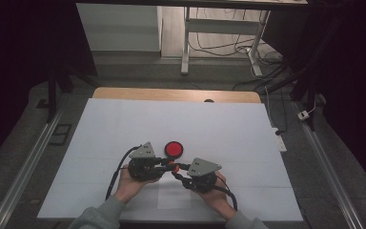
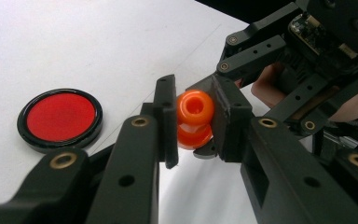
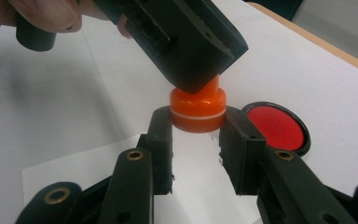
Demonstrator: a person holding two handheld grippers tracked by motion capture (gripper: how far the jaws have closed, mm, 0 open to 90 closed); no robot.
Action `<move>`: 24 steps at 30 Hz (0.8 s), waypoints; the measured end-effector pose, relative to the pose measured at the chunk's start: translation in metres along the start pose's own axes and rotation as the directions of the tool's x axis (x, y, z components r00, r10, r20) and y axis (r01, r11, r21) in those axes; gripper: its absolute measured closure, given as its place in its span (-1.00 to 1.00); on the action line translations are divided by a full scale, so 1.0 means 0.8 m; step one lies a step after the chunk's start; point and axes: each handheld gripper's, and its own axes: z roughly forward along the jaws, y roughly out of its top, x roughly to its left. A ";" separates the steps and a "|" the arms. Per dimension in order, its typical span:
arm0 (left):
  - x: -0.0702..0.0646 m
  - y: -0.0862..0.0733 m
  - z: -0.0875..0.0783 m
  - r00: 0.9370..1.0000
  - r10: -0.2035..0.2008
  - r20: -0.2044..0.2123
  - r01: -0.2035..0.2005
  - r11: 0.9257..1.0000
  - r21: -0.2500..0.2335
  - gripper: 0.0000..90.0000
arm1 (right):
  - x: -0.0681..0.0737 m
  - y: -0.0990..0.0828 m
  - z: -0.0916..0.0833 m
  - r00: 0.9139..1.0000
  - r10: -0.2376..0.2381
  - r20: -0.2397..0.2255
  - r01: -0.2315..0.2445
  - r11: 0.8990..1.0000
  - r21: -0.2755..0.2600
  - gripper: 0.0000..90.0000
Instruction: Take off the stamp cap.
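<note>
2 grippers — our left gripper (image 2: 193, 122) and right gripper (image 3: 196, 133) — clamp 1 orange piece (image 3: 197, 109) just beside the red disc (image 3: 276, 127).

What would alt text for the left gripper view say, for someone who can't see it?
Two black jaws of the left gripper clamp a small orange stamp-like piece above a white table, with the right gripper gripping its lower part from the far side. A round red pad in a black rim lies on the table to the left.
</note>
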 end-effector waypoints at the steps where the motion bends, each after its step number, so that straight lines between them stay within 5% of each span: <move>1: 0.000 0.000 0.000 1.000 0.000 0.000 0.000 1.000 0.000 0.62 | -0.001 0.000 0.000 1.000 -0.003 -0.003 0.003 1.000 0.001 0.45; 13: 0.000 -0.001 -0.002 1.000 0.004 0.002 -0.004 1.000 -0.017 0.62 | 0.002 -0.002 0.000 0.999 0.045 0.005 -0.045 0.999 -0.026 0.45; 24: -0.002 -0.001 -0.002 1.000 0.006 0.004 -0.006 1.000 -0.024 0.62 | -0.002 0.000 -0.004 1.000 -0.004 -0.011 0.003 1.000 -0.020 0.46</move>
